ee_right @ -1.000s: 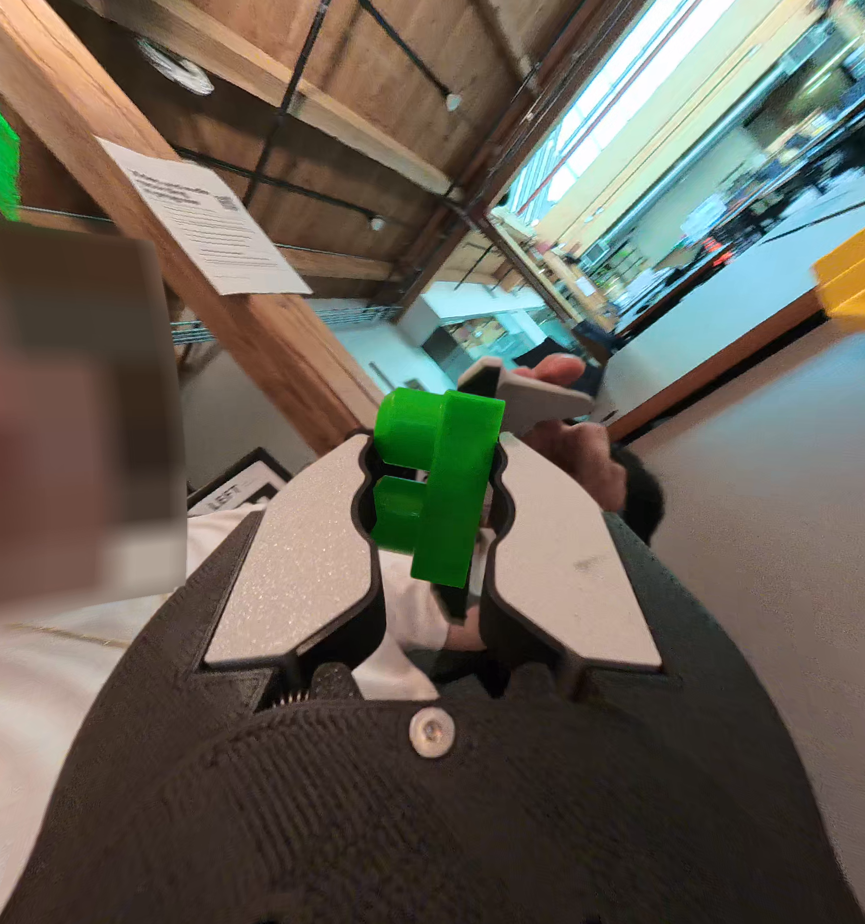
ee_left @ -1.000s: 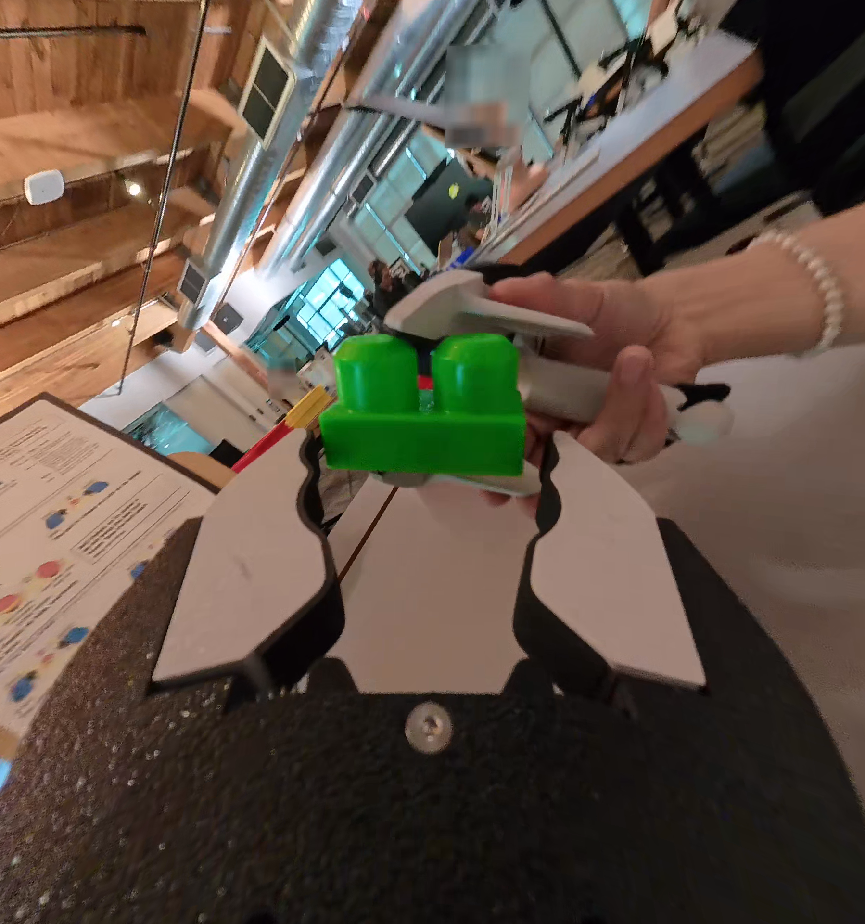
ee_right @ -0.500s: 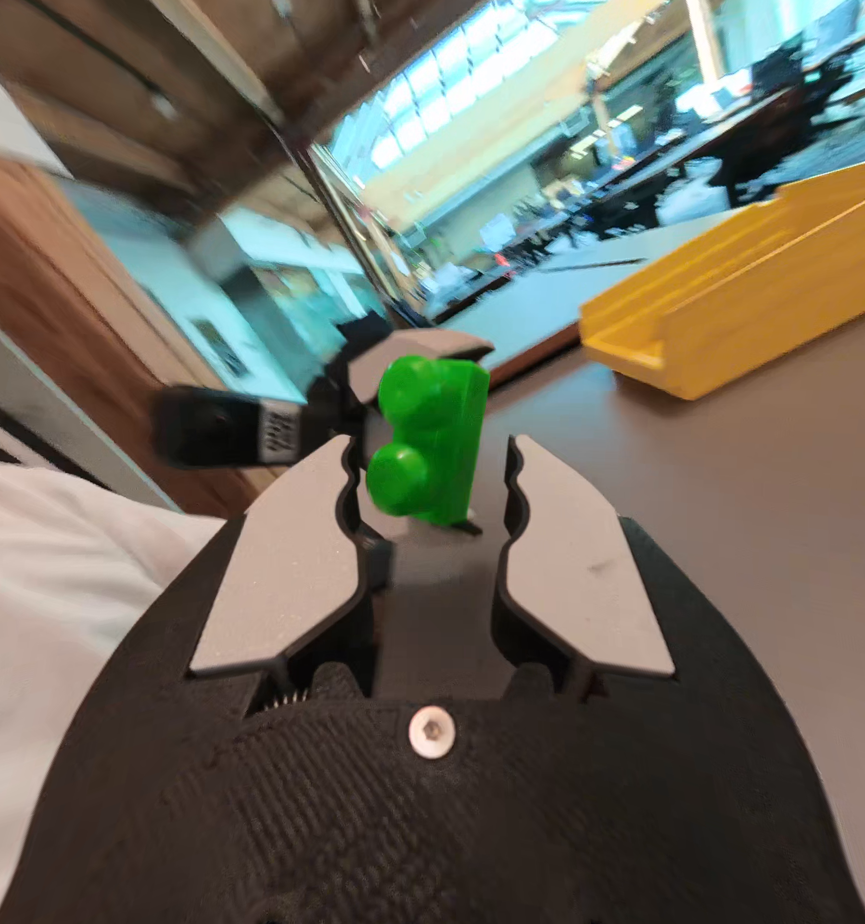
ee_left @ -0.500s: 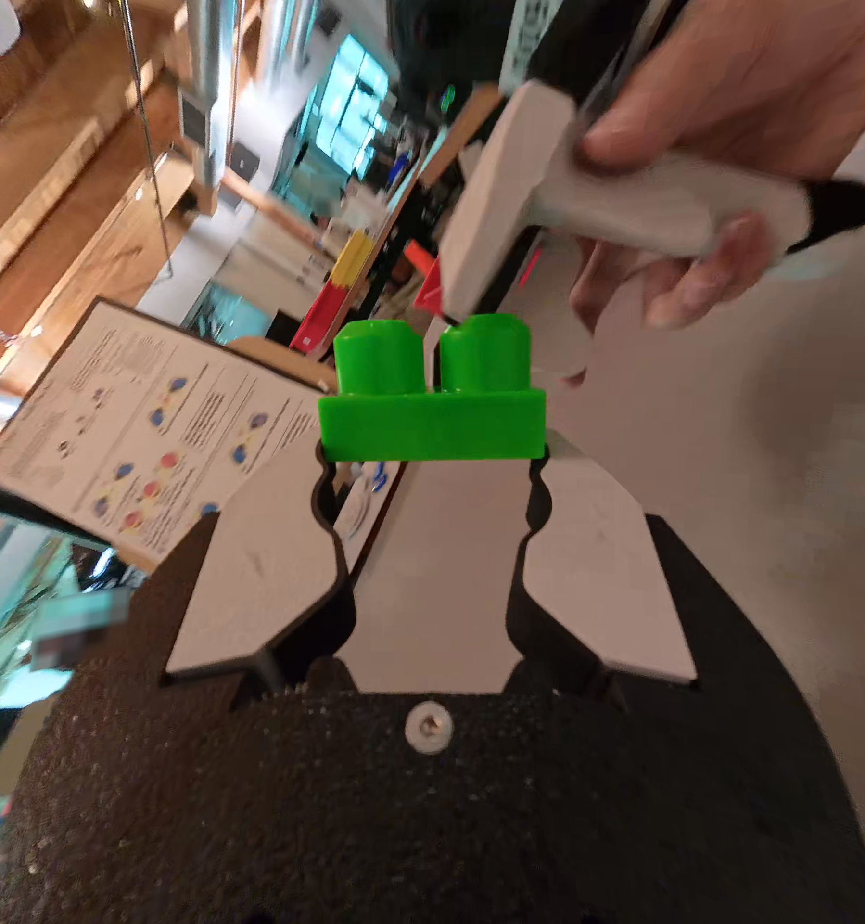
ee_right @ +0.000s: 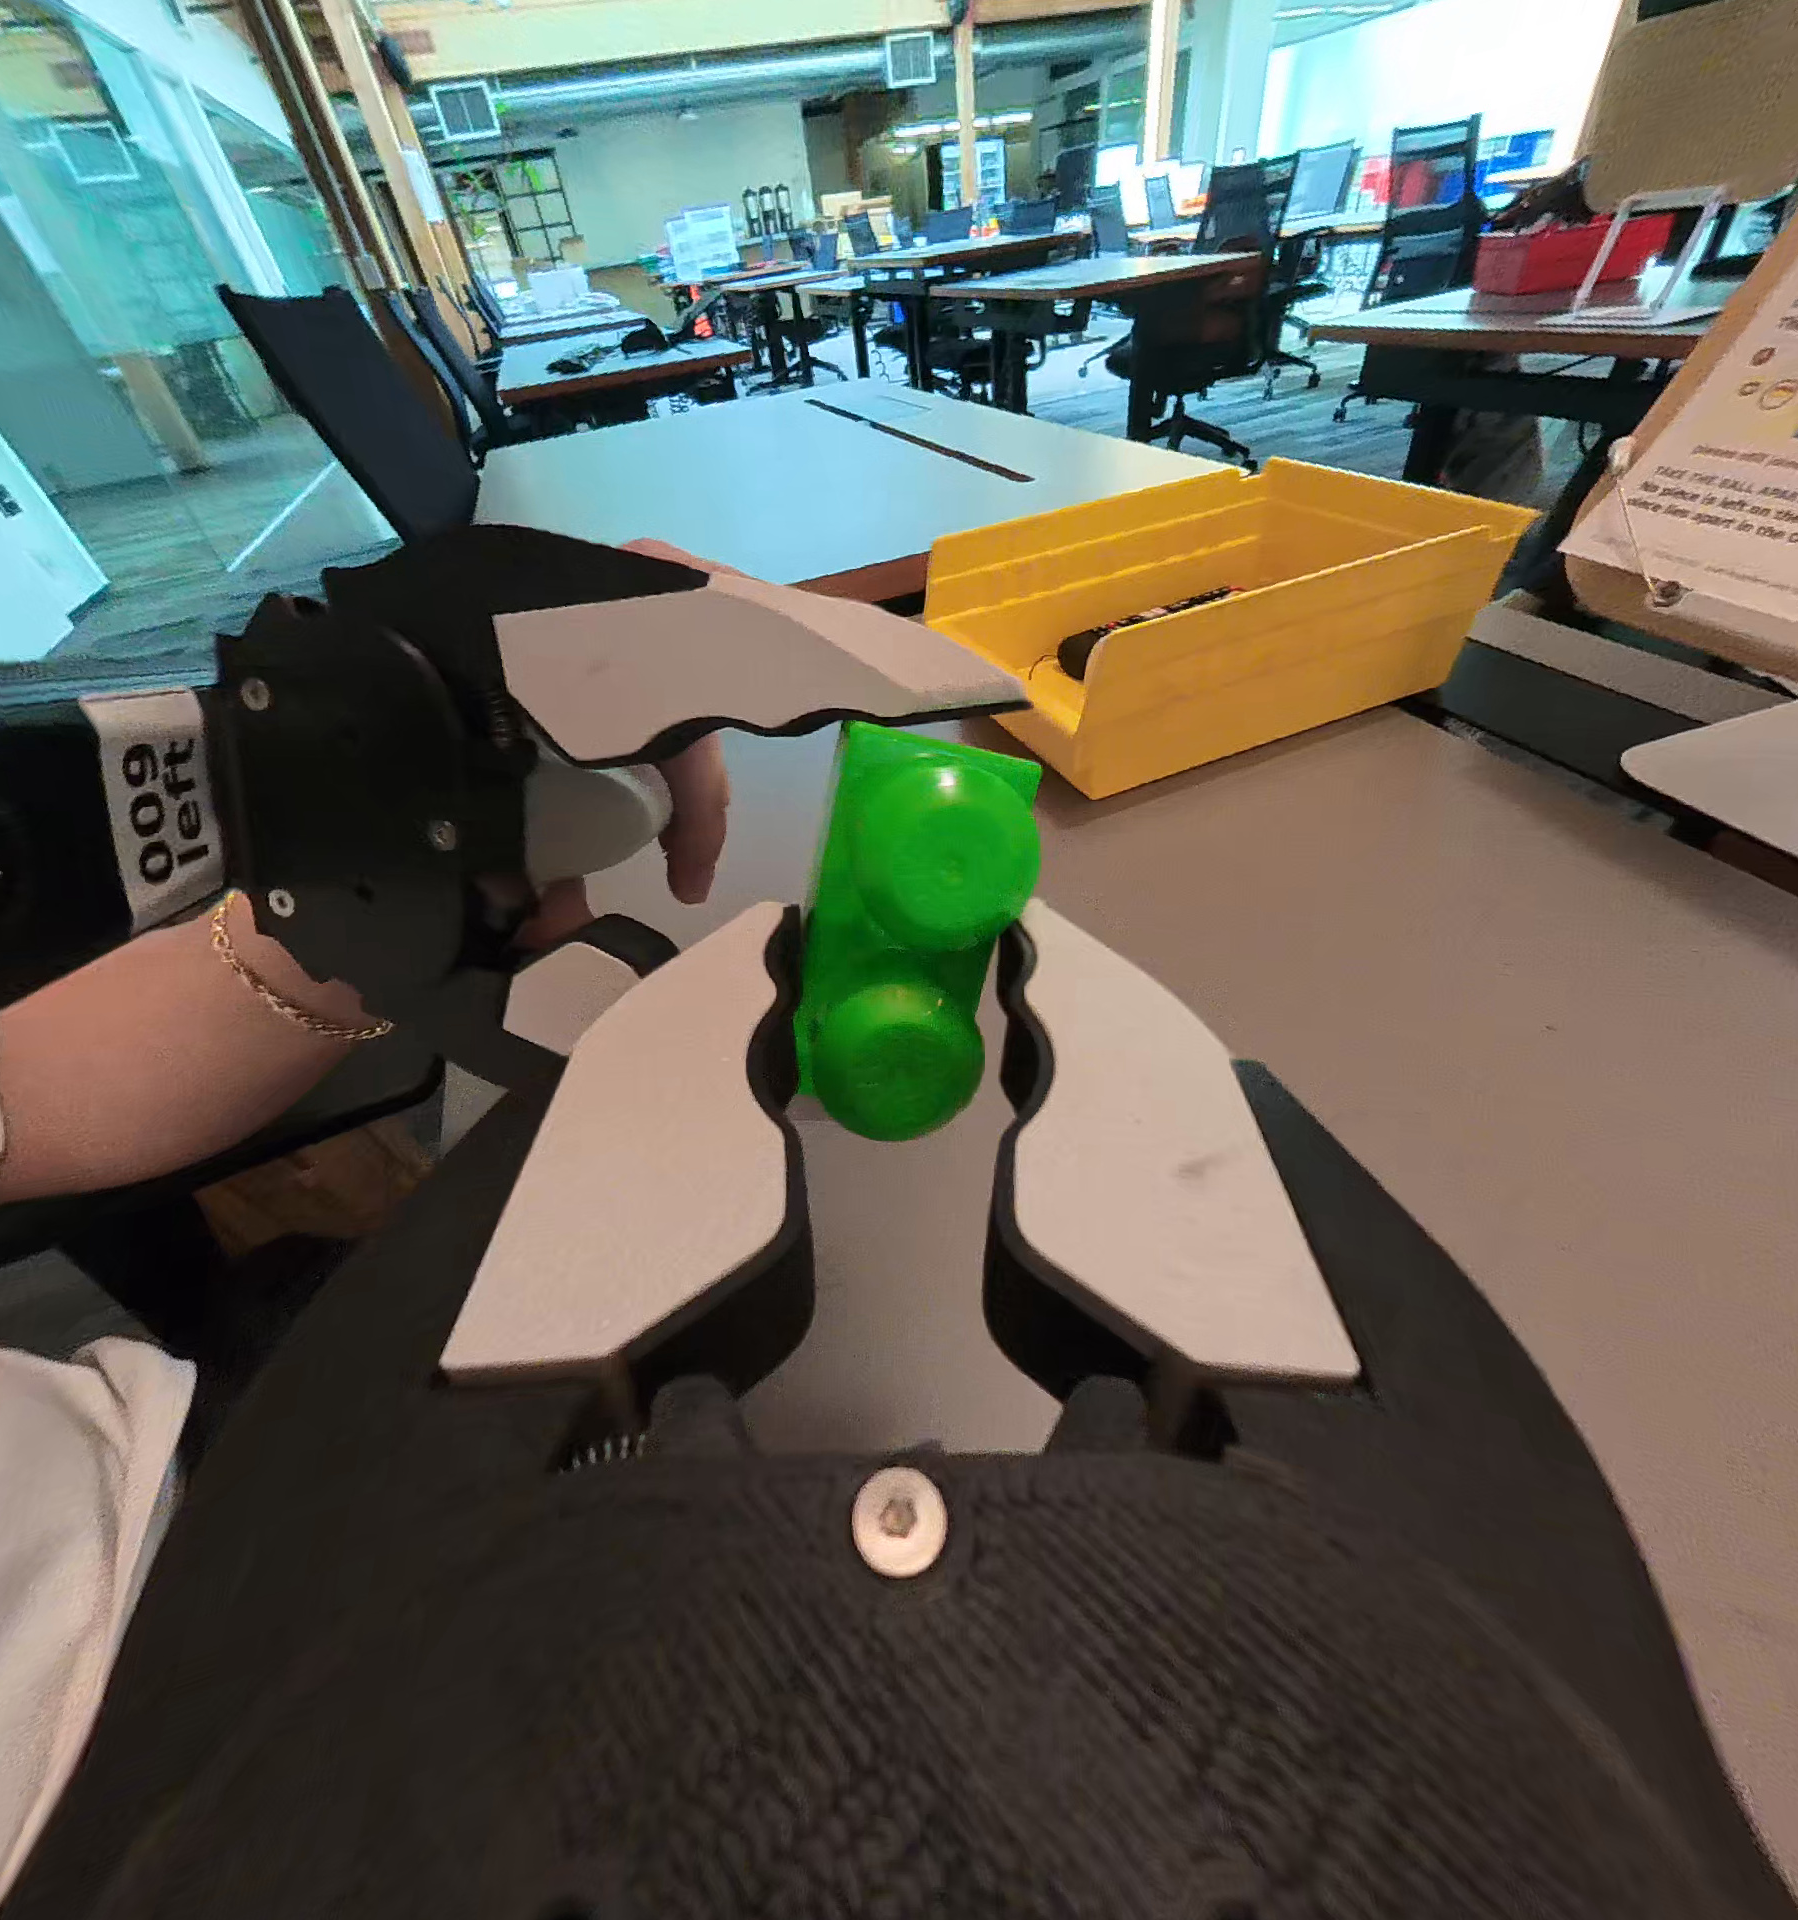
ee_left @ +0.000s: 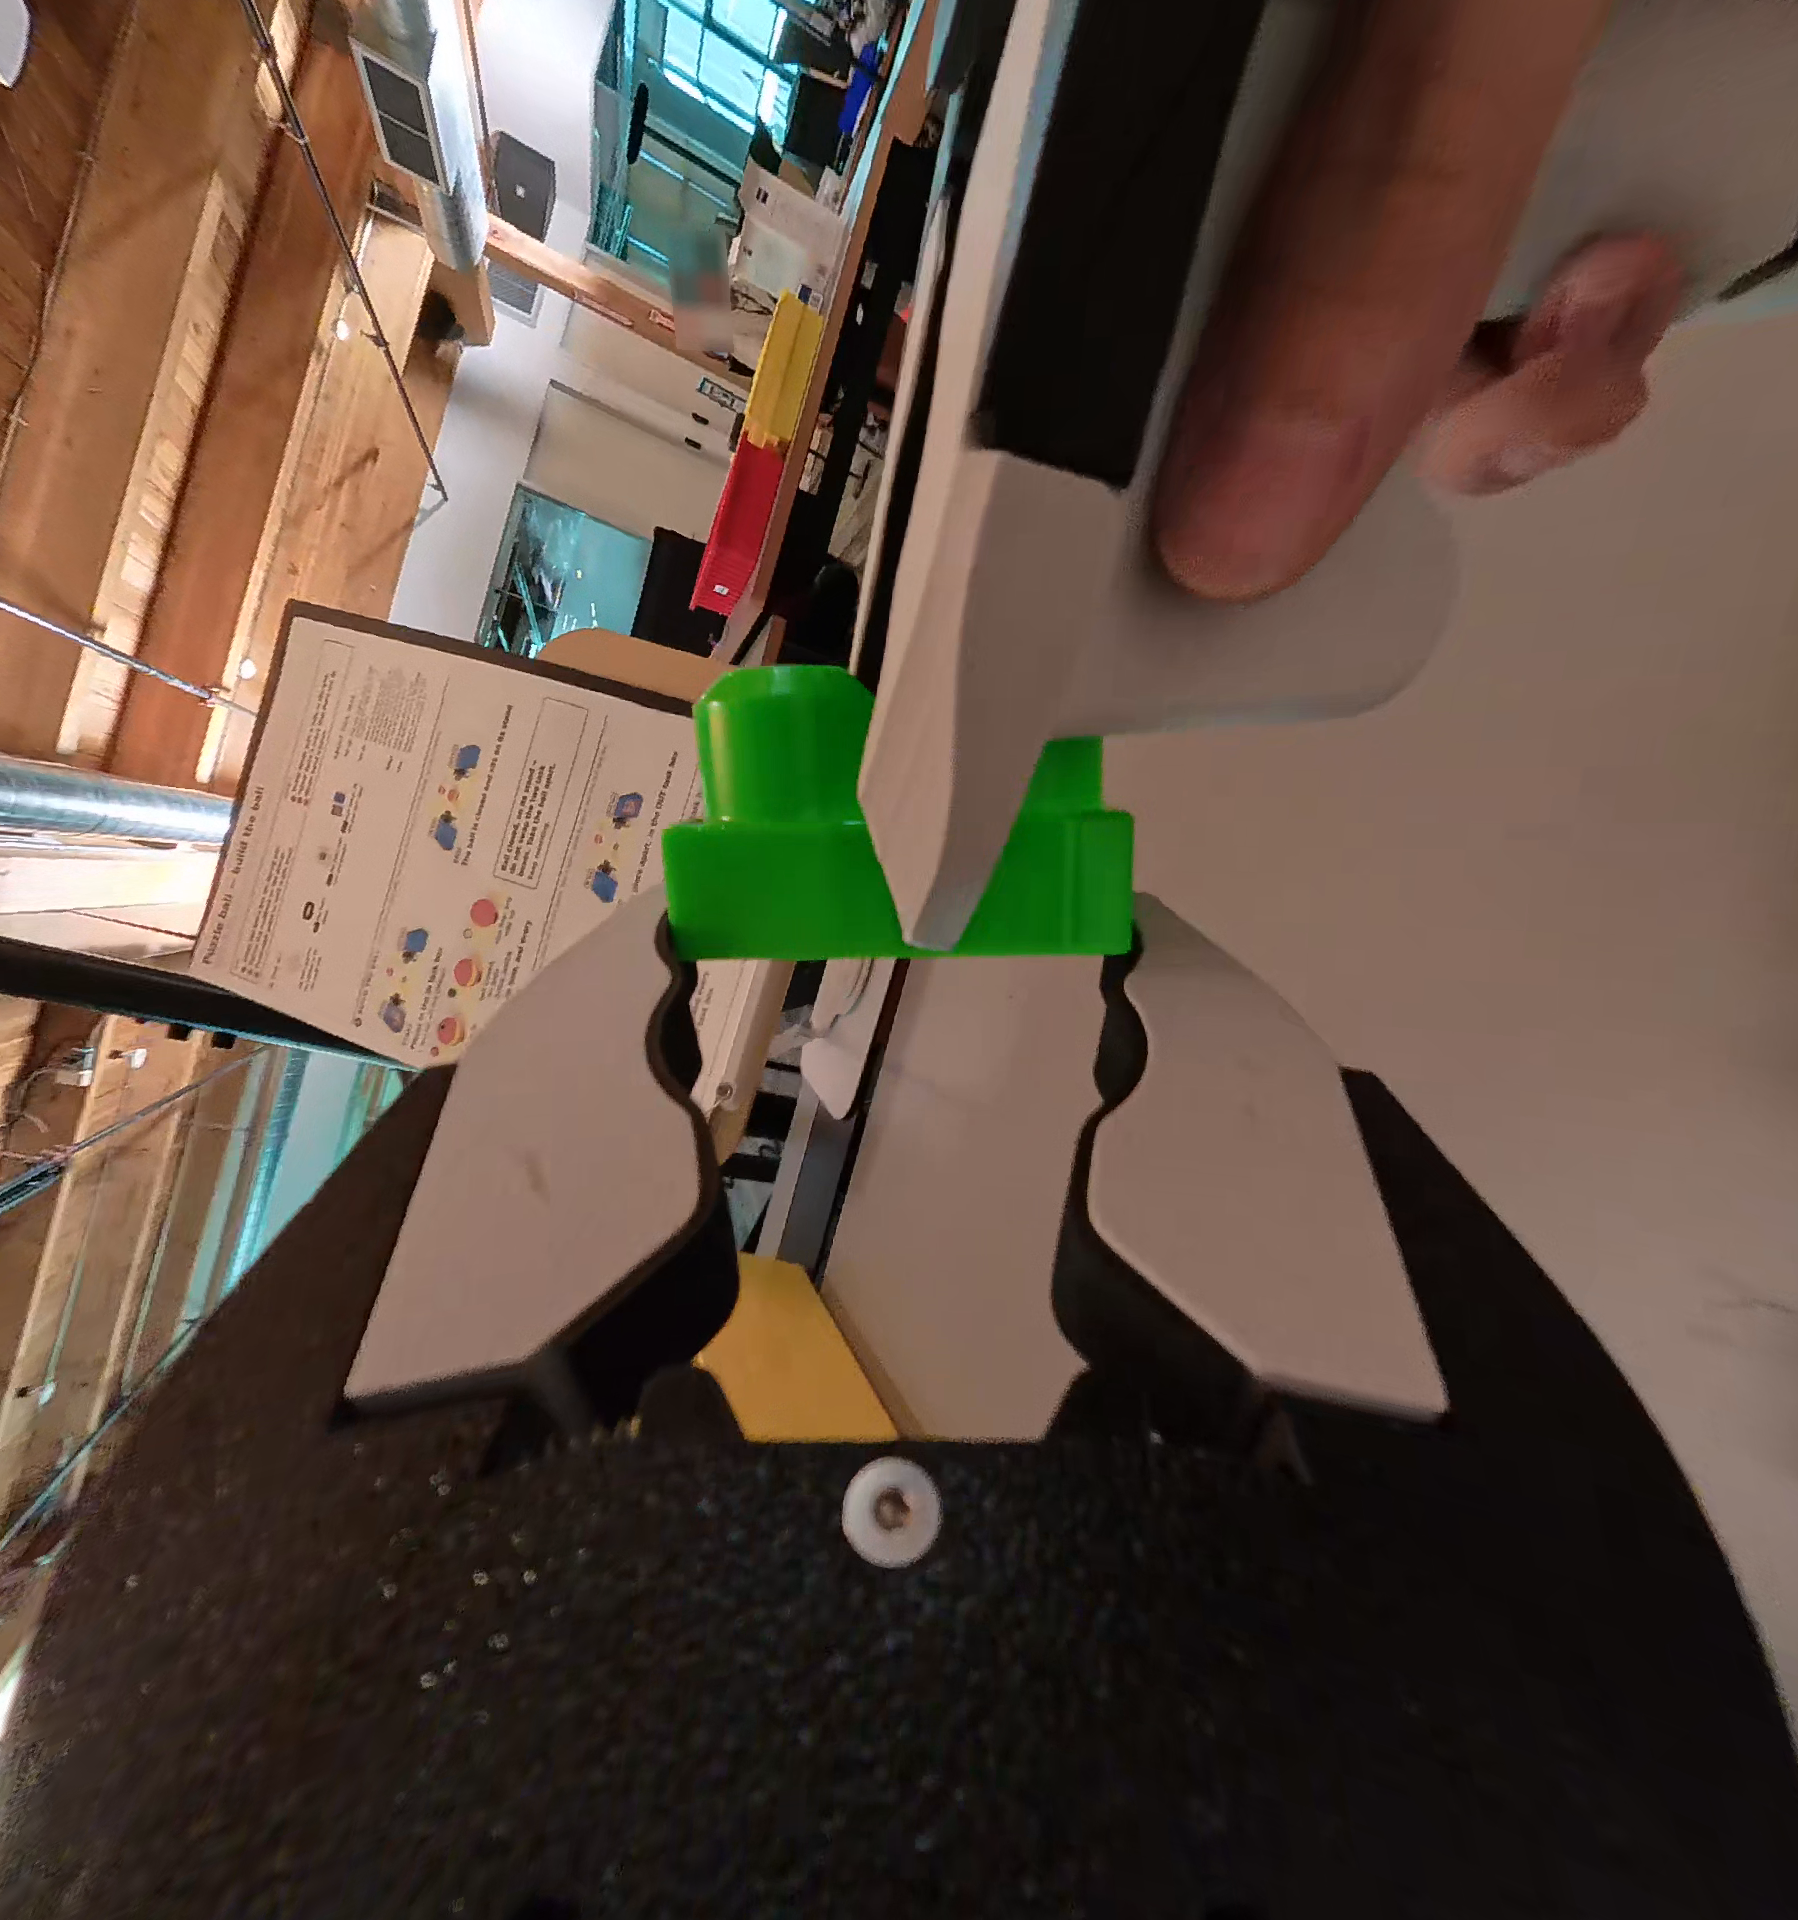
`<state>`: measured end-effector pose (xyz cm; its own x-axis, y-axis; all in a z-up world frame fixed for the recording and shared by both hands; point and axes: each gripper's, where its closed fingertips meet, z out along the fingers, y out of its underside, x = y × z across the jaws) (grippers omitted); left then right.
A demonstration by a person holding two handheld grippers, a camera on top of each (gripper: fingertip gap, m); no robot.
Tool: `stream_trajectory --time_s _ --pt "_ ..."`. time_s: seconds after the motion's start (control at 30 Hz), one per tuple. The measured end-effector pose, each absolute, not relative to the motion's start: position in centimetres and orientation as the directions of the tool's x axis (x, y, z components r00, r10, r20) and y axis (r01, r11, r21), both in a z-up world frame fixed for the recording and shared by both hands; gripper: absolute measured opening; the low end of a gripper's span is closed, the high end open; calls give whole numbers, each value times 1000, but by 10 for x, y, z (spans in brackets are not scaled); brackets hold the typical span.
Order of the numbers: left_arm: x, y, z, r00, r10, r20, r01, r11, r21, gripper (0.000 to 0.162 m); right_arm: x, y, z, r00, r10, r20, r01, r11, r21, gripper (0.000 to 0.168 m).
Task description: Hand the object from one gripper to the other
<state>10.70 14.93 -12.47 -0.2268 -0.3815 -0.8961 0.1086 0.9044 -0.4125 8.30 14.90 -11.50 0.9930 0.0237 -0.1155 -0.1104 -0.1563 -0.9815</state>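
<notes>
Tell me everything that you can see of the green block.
The green block is a bright, glossy toy brick that looks like plastic: a flat rectangular base with two round studs on one face. It is off the table, in the air. The left gripper clamps the base by its two short ends. The right gripper closely flanks it, one finger by the base and one by the studs; whether it presses cannot be told.
</notes>
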Motion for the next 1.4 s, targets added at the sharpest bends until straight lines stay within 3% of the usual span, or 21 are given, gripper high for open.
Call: stream_trajectory --time_s 0.03,0.17,0.27,0.4,0.53,0.7,0.9,1.03,1.23,1.33,1.4 --pt "108 151 -126 -221 -370 -902 101 912 -398 74 84 150 -117 993 23 -118 -113 -159 -981 35" --pt "111 152 -127 -207 -409 -889 111 893 -437 77 86 152 -117 985 49 -167 -159 -131 -979 35" --pt "113 153 -118 -181 -495 -850 131 844 -519 92 99 146 -114 987 -9 -159 -159 -131 -979 35" --pt "118 170 -116 -182 -625 -759 86 758 -646 90 150 100 -94 970 -217 -108 -141 -143 -980 35" --pt "120 201 -105 -121 -729 -674 29 676 -736 77 242 -5 -80 809 -588 -3 -166 -223 -960 35" --pt "123 224 -110 -147 -799 -583 -29 592 -805 75 331 -133 -118 547 -820 167 -427 -445 -787 35" --pt "125 245 -123 -164 -819 -550 -104 569 -816 72 362 -191 -173 479 -850 220 -672 -516 -531 35" --pt "124 260 -129 -173 -840 -515 -135 538 -832 71 369 -196 -197 473 -857 204 -722 -510 -468 35" --pt "123 284 -137 -161 -897 -411 -178 436 -882 69 387 -201 -206 440 -844 308 -703 -537 -467 42" --pt "120 315 -140 -83 -919 -385 -242 393 -887 68 387 -196 -189 410 -834 368 -643 -551 -531 72" --pt "114 342 -139 -10 -944 -329 -275 319 -907 66 380 -189 -170 390 -814 431 -571 -581 -580 81"
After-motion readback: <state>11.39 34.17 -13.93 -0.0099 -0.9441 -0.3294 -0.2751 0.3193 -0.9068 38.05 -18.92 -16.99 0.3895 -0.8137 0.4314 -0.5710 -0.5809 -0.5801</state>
